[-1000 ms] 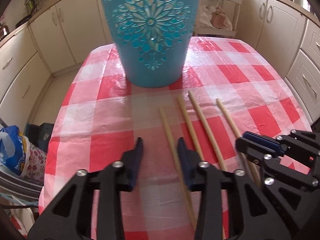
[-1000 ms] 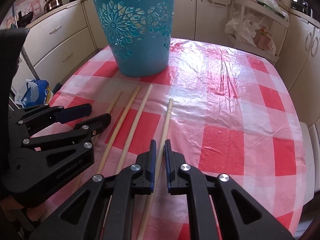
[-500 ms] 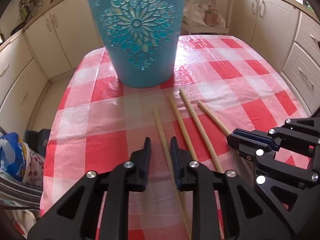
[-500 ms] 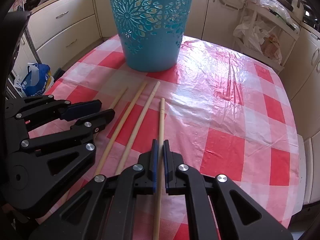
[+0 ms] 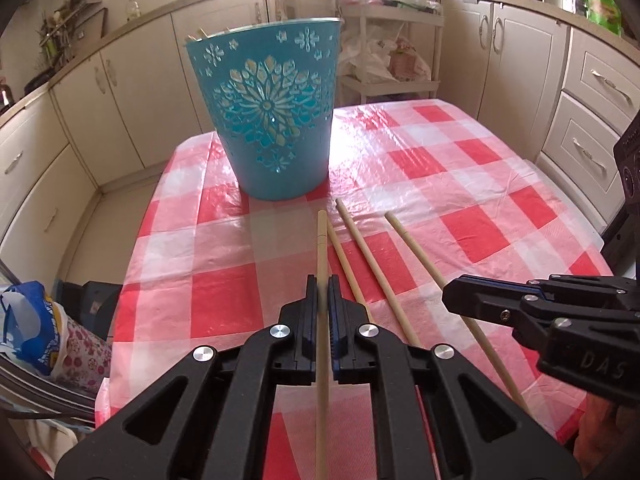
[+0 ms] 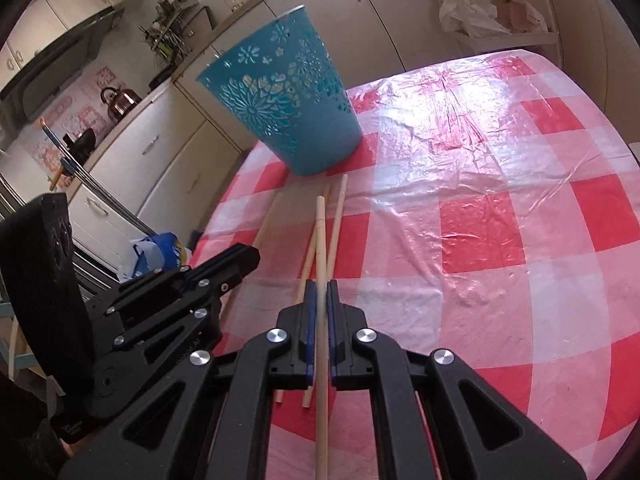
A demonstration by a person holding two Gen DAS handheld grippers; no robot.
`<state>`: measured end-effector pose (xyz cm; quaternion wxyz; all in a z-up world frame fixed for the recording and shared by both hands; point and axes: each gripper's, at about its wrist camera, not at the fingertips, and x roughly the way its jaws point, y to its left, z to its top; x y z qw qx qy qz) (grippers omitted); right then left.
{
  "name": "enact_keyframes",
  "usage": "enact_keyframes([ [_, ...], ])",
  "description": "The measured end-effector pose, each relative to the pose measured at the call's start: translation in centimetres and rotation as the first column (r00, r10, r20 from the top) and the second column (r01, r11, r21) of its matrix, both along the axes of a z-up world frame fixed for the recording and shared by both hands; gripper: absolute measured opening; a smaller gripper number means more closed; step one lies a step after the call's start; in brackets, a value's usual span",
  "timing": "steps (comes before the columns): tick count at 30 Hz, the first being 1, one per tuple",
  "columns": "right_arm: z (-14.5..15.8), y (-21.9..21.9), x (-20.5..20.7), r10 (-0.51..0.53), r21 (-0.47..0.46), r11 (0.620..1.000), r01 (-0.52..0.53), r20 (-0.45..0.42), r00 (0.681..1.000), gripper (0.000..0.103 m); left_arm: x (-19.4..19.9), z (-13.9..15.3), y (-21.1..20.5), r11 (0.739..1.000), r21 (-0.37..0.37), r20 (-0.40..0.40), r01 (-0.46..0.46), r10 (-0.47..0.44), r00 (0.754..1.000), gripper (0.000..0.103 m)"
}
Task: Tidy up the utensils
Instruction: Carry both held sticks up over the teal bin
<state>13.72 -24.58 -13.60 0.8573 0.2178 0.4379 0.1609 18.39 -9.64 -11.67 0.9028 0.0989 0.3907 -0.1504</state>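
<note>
Left wrist view shows the left tool clenched on a pale wooden stick above the red-and-white checked surface, the right tool gripping another wooden stick, a perforated turquoise plastic basket upright beyond.

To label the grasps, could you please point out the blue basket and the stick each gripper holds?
blue basket (image 5: pixel 272 120), left wrist view, on its flower-patterned front wall.
left-held stick (image 5: pixel 322 256), left wrist view, shaft beyond the jaws.
right-held stick (image 6: pixel 320 240), right wrist view, shaft beyond the jaws.
</note>
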Motion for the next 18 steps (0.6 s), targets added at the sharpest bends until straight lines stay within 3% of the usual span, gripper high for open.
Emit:
enact_keyframes([
  [6,2.6,-0.9,-0.1,-0.022,0.102,0.995,0.017,0.048,0.999,0.006,-1.0,1.7,0.8,0.999,-0.045,0.031,-0.002,0.004,1.000,0.005],
  [12,6.1,-0.9,0.4,-0.062,0.140,0.989,0.041,0.145,0.987,0.006,-0.6,5.1,3.8,0.976,-0.218,0.113,-0.008,0.033,0.993,0.005],
  [18,10.7,-0.1,2.9,-0.115,0.149,0.986,0.073,0.293,0.949,0.006,1.2,10.2,6.8,0.939,-0.343,0.225,-0.019,0.102,0.969,0.005],
])
